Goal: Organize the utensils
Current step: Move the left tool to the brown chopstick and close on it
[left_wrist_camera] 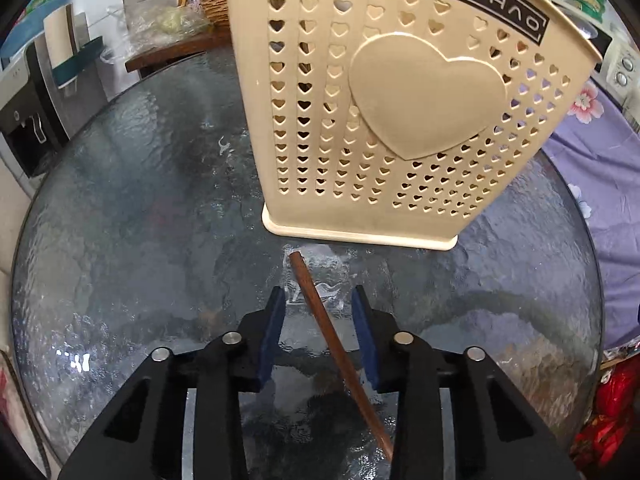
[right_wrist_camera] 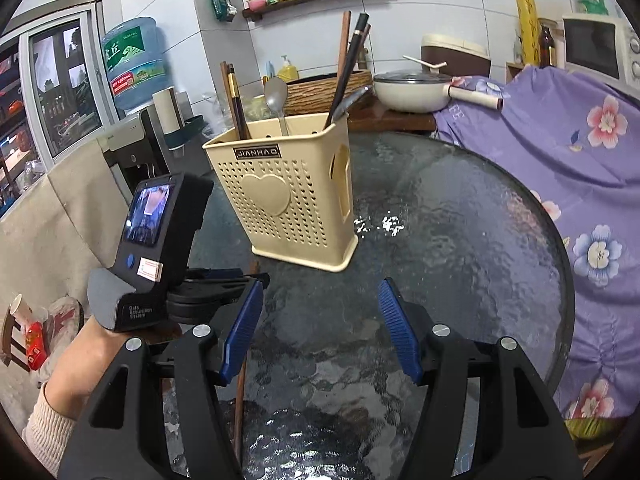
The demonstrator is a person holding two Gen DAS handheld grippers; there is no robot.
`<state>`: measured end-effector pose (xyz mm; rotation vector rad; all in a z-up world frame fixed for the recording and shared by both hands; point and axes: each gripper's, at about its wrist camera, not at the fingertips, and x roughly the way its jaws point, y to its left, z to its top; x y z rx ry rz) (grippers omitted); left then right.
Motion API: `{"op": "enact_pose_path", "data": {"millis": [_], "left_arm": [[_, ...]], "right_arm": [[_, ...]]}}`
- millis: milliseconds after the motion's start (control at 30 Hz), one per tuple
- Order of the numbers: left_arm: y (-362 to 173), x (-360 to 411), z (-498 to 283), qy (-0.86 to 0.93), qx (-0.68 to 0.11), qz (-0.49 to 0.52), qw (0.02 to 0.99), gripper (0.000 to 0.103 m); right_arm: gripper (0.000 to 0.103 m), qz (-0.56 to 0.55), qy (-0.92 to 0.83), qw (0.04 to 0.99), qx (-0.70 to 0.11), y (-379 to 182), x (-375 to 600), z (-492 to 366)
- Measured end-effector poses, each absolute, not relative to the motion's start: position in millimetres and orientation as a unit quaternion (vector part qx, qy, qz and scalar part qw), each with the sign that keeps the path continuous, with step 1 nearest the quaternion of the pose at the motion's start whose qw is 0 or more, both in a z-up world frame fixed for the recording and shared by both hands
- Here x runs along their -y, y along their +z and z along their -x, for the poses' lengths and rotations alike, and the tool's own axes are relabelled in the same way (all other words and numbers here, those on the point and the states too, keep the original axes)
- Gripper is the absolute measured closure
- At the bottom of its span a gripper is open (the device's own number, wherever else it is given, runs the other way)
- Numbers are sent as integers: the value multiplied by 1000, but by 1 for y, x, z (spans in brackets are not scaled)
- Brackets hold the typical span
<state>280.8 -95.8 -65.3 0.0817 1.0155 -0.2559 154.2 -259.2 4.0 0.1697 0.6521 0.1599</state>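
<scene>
Most of the job looks done: chopsticks [right_wrist_camera: 352, 60] and a spoon [right_wrist_camera: 277, 98] already stand in the beige holder [right_wrist_camera: 288, 196]. One brown chopstick [left_wrist_camera: 320, 312] is left, flat on the glass table [left_wrist_camera: 140, 220] just in front of the holder. My left gripper [left_wrist_camera: 319, 300] straddles it, pads part-spread, not pinching it. My right gripper [right_wrist_camera: 320, 328] is spread wide, empty. Left to do: pinch, lift, drop it in.
</scene>
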Motion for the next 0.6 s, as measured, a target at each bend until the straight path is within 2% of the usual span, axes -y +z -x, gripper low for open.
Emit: {"op": "enact_pose_path", "data": {"millis": [200, 433, 600], "left_arm": [[-65, 94, -286, -102, -475, -41, 873, 90], [-66, 84, -279, -111, -467, -24, 877, 96], [-62, 77, -273, -129, -463, -4, 877, 97]], "right_arm": [[43, -95, 79, 938, -322, 0, 261, -154], [43, -104, 74, 938, -321, 0, 266, -155], [43, -109, 71, 939, -319, 1, 270, -157]]}}
